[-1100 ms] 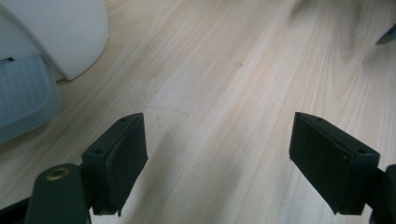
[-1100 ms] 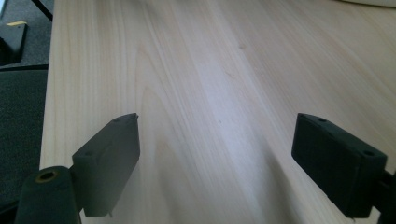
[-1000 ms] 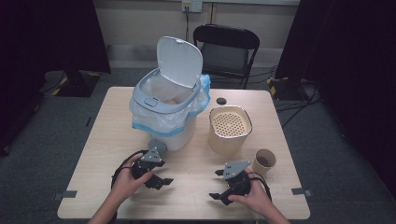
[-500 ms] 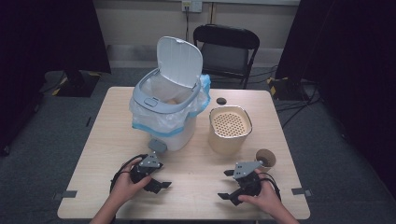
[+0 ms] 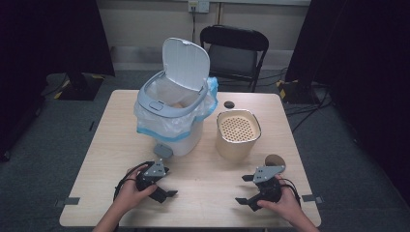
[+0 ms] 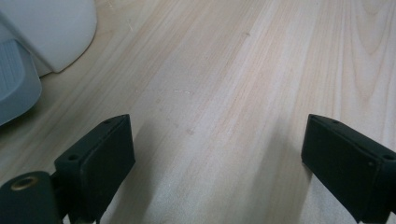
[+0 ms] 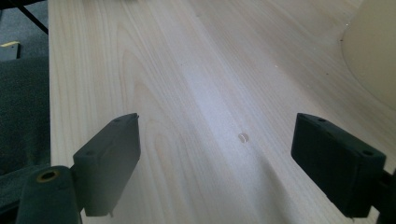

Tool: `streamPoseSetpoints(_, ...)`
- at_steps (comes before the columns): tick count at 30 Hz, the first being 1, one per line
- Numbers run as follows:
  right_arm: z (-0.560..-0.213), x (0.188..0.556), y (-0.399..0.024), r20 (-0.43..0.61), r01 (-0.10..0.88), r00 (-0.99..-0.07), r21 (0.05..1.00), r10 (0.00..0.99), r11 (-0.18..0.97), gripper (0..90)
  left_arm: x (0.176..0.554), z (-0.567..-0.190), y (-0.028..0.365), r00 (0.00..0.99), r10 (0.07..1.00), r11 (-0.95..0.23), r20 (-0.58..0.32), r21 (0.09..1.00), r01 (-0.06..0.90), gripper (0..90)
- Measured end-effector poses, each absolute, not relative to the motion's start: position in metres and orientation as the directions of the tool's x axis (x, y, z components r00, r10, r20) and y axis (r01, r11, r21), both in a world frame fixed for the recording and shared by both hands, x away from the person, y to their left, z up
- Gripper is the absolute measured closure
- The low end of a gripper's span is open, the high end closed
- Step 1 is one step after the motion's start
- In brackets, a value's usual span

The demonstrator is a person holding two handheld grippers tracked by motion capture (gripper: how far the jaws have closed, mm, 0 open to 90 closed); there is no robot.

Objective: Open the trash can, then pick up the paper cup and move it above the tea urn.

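The bin [image 5: 174, 116] stands toward the back left of the pale wooden worktop [image 5: 111, 145], its white lid [image 5: 186, 65] tipped up and open, a clear bag with a blue edge [image 5: 159, 126] folded over its rim and a grey pedal [image 5: 163, 151] sticking out at the foot of its front. Just to the right of the bin stands a beige canister [image 5: 238, 135] with a perforated top, and behind that, still right of the bin, lies a small dark round cap [image 5: 229, 104]. Farther right and nearer the front than the bin, a brown paper cup [image 5: 274, 162] lies on its side. The left hand-held gripper [image 5: 162, 187] rests low over the worktop in front of the bin, near the pedal; its jaws have just been opening and now stand wide apart with only bare wood between them, as the left gripper view shows, with the bin's white base [image 6: 51, 32] and pedal [image 6: 16, 86] at the upper left. The right hand-held gripper [image 5: 247, 189] sits well to the right of the bin, in front of the canister and just beside the cup, jaws also spread with nothing between them. A black folding chair [image 5: 234, 53] stands behind the bin, beyond the worktop.
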State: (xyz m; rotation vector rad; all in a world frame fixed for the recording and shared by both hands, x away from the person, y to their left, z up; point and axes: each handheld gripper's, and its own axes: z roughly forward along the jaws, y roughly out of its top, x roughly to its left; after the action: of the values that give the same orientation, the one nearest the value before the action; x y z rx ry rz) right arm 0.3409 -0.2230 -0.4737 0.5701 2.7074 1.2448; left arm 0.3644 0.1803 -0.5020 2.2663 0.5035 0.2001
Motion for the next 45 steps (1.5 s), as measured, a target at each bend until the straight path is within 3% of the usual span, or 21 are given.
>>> streamPoseSetpoints(26,-0.47,0.324,-0.255,0.082,0.307,-0.923,0.747,0.376,0.59,15.4,0.364,-0.502,0.178,0.92,0.391,-0.631,-0.015,0.724,0.28,2.9)
streamPoseSetpoints(45,-0.472,0.315,-0.296,0.071,0.353,-0.89,0.734,0.451,0.581,15.1,0.364,-0.502,0.178,0.922,0.388,-0.633,-0.013,0.723,0.277,2.2)
